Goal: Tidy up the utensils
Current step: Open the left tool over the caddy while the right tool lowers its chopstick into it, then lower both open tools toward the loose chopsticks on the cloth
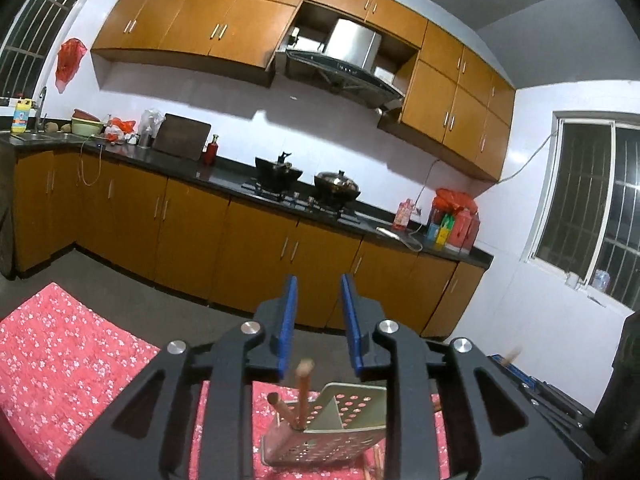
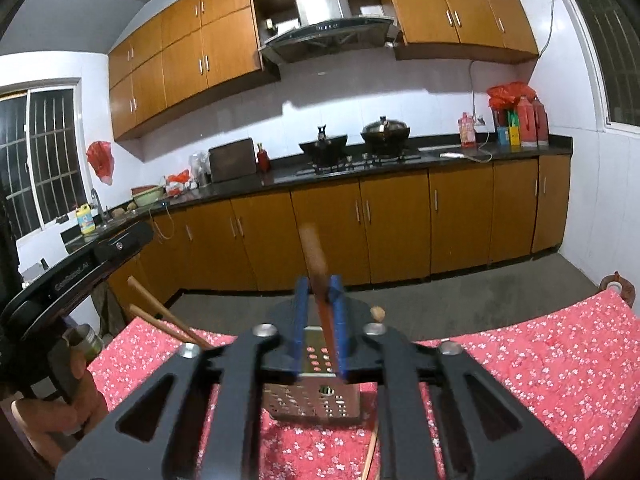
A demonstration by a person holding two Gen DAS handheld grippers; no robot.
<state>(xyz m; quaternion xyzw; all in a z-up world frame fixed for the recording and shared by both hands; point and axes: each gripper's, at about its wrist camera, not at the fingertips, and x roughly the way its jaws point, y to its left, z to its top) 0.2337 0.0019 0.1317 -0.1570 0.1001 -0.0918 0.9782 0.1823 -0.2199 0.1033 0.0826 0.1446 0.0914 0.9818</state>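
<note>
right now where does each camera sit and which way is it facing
Left wrist: sits on the left gripper, facing the kitchen counter over the perforated metal holder; its own blue fingers show, empty.
Right wrist: sits on the right gripper, facing the same counter; a chopstick stands between its fingers, and the person's left hand shows at the left edge.
Shared: holder, red floral cloth, stove pots.

The chopstick point(image 2: 316, 256) top is just motion blur, and the perforated holder point(image 2: 316, 396) is mostly hidden behind the right gripper point(image 2: 320, 292) frame, base hard to make out.
</note>
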